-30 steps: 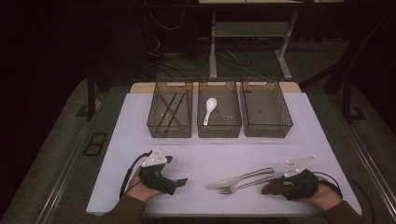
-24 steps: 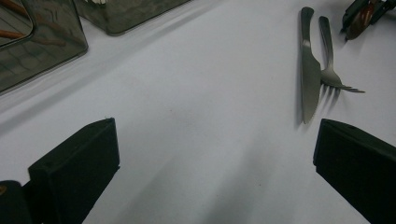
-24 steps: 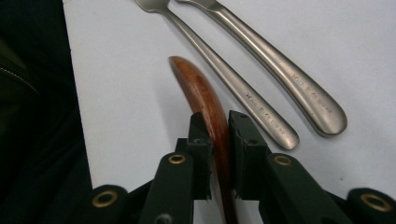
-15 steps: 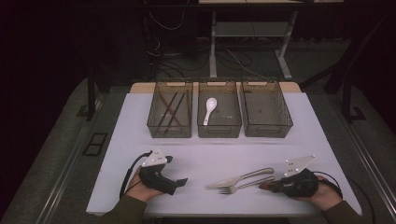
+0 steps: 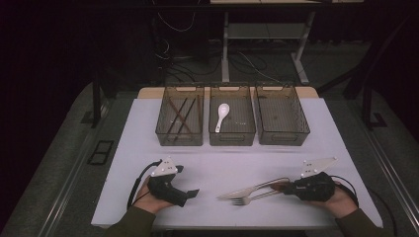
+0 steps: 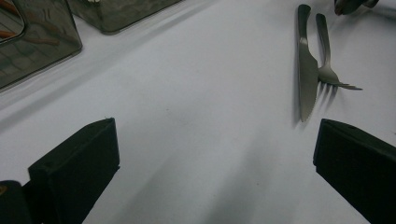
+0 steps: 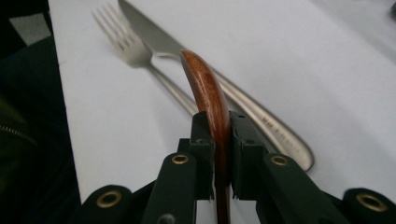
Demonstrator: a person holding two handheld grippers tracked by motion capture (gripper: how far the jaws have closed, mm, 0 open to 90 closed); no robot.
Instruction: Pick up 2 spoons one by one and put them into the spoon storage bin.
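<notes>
Right gripper (image 7: 219,154) just closed, clamped on a wooden spoon (image 7: 208,88), raised edge-on over the knife (image 7: 219,84) and fork (image 7: 135,51) on the tabletop (image 5: 227,163), probably for sorting into the bins (image 5: 232,140) beyond. Left gripper (image 6: 215,154) gaping wide, idle.

A: What sits at the back of the tabletop (image 5: 148,143)?
B: Three clear bins in a row. The left bin (image 5: 180,120) holds dark sticks, the middle bin (image 5: 232,123) a white spoon (image 5: 222,115).
A: And the right bin (image 5: 281,121)?
B: Nothing I can make out inside.
</notes>
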